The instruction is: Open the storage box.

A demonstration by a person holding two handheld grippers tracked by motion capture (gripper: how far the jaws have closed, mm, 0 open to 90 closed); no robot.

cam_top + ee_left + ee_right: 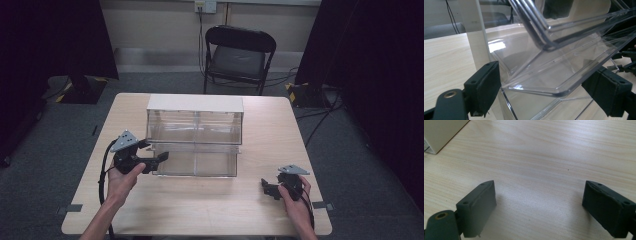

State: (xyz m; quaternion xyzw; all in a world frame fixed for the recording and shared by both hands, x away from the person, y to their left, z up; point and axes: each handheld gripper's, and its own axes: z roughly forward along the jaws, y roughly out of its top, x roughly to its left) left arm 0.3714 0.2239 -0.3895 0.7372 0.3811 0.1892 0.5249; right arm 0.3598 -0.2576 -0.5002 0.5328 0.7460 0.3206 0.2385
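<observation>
A clear plastic drawer unit with a white top (195, 104) stands at the middle of the wooden table (210, 210). Its lower drawer (195, 162) is pulled out toward me. My left gripper (154, 150) is at that drawer's front left corner. In the left gripper view it is open (549, 92), with the clear drawer's rim (554, 72) between its pads, apart from both. The upper drawer (564, 27) slants overhead, and the white side wall (474, 37) is on the left. My right gripper (267, 187) rests low over bare table at the front right, open (539, 205) with nothing between its pads.
A black folding chair (239, 55) stands beyond the table's far edge. Dark curtains (380, 75) hang on both sides, and cables lie on the grey floor at the right. A corner of the white unit (439, 135) shows at the top left of the right gripper view.
</observation>
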